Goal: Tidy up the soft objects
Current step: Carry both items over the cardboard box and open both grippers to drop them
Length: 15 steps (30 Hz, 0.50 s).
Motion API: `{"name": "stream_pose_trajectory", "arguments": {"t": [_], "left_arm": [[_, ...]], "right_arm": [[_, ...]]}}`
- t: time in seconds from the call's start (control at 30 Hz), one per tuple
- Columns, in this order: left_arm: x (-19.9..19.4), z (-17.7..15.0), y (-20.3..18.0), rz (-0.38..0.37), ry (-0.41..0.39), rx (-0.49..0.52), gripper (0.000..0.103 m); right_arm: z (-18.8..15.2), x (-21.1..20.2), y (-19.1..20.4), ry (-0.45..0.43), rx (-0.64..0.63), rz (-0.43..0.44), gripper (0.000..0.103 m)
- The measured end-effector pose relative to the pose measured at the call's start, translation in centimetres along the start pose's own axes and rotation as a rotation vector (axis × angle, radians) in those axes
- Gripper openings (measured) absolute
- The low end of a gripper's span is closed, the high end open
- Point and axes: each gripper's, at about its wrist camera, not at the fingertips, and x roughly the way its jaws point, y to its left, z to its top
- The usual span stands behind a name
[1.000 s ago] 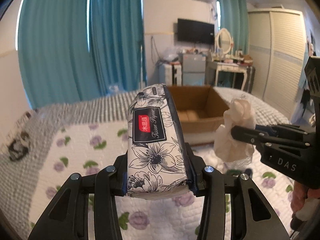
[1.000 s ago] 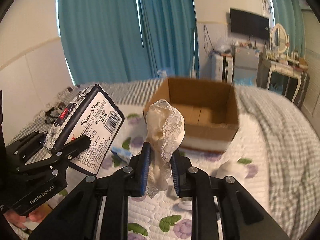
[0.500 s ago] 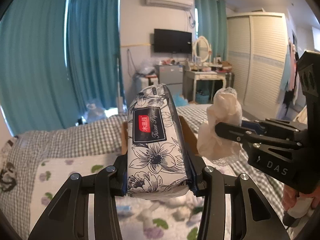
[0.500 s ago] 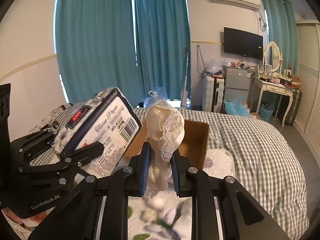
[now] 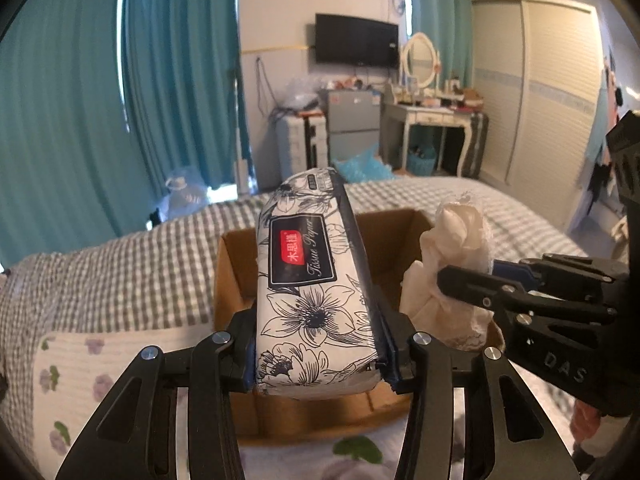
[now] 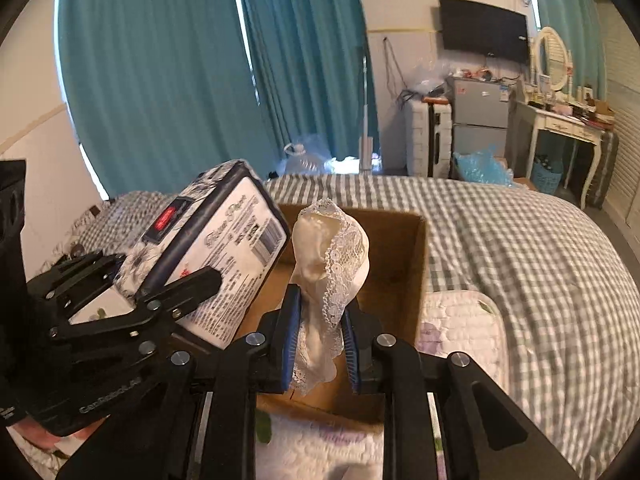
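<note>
My left gripper (image 5: 318,344) is shut on a black-and-white floral tissue pack (image 5: 314,280), held above the open cardboard box (image 5: 230,276). The pack also shows in the right wrist view (image 6: 216,248), with the left gripper (image 6: 160,292) at lower left. My right gripper (image 6: 320,340) is shut on a cream lace-trimmed cloth (image 6: 330,264), held over the same box (image 6: 404,280). In the left wrist view the cloth (image 5: 452,264) and right gripper (image 5: 464,280) are at the right, close beside the pack.
The box sits on a bed with a grey checked cover (image 6: 520,248) and a white floral quilt (image 5: 100,364). Teal curtains (image 6: 168,72), a dressing table (image 5: 432,120), a wardrobe (image 5: 536,92) and a wall TV (image 6: 484,36) stand beyond the bed.
Both grippers have tipped down and moved closer to the box, with pack and cloth still held. The box now fills more of both views, right under the held things.
</note>
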Motion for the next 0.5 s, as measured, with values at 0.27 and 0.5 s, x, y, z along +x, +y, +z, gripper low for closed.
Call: {"name": "stream_pose_trajectory", "arguments": {"t": [0.27,0.5], "left_arm": [[1.5,-0.3,1.8,0.086,0.001,-0.024,0.076],[-2.9,1.4,2.3,0.105,-0.048,-0.047,0.076]], "right_arm": [[-0.5,1.6,-1.6,-0.029,0.015,-0.033,0.080],[0.3,-3.4,-1.9,-0.072,0.035,-0.071,0.083]]}}
